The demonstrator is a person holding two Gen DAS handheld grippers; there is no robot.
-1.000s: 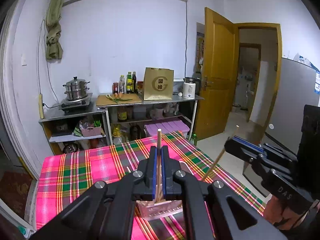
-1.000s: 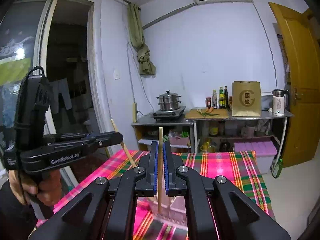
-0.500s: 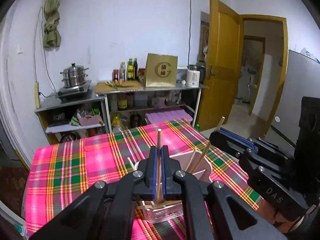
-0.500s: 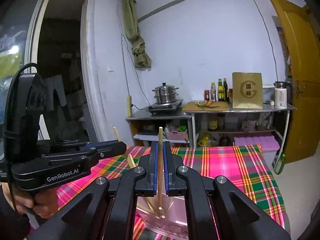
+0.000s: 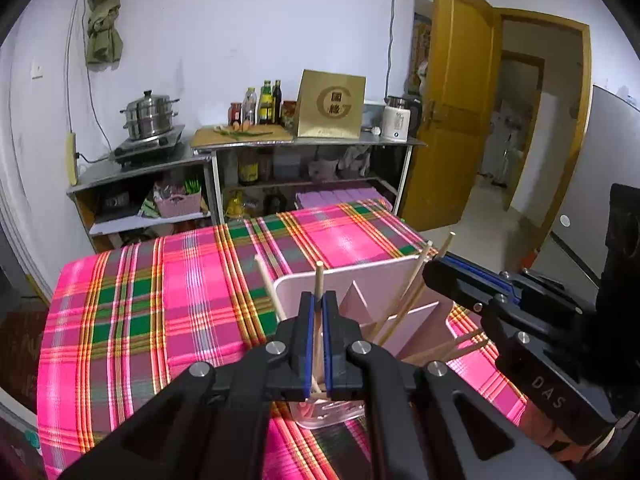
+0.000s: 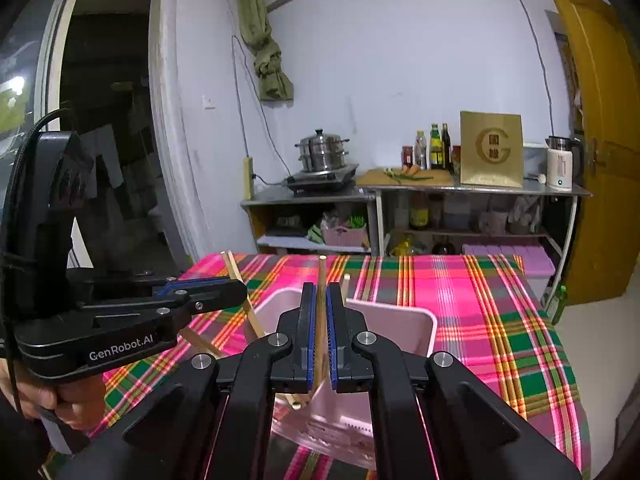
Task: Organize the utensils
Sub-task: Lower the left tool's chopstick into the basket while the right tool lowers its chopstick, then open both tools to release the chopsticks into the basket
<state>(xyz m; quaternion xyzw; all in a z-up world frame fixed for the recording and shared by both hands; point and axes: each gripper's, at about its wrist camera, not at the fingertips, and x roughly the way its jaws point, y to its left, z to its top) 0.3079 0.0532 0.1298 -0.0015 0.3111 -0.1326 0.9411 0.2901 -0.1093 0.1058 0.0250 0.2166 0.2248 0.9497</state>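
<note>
Left wrist view: a wooden chopstick (image 5: 319, 304) stands nearly upright, clamped between the blue-lined jaws of the left tool (image 5: 318, 312). Its lower end reaches down into a pale pink utensil holder (image 5: 360, 280) directly below. The holder has inner dividers, and several more chopsticks (image 5: 404, 300) lean inside it at different angles, their tips poking above the rim. The holder rests on a tabletop (image 5: 160, 300) covered with a bright pink, green and yellow plaid cloth.

At the right edge of this view the right tool (image 5: 434, 270) comes in from the side, its jaws together on a second chopstick (image 5: 448, 240) that slants down into the holder.

From the right wrist view, that second chopstick (image 6: 321, 312) stands upright between the right tool's (image 6: 319, 320) jaws, over the same holder (image 6: 400, 320). The left tool (image 6: 236, 292) enters from the left with its chopstick (image 6: 240, 288) slanting into the holder, and a person's hand (image 6: 52, 396) grips its black handle.

Beyond the tabletop stands a metal shelf unit (image 5: 248, 148) against a white wall. It carries a steel steamer pot (image 5: 150, 114) on a hob, a cutting board (image 5: 240, 134) with vegetables, bottles (image 5: 264, 102), a gold paper bag (image 5: 330, 104) and a white kettle (image 5: 396, 120). A yellow wooden door (image 5: 456, 100) stands open to the right.
</note>
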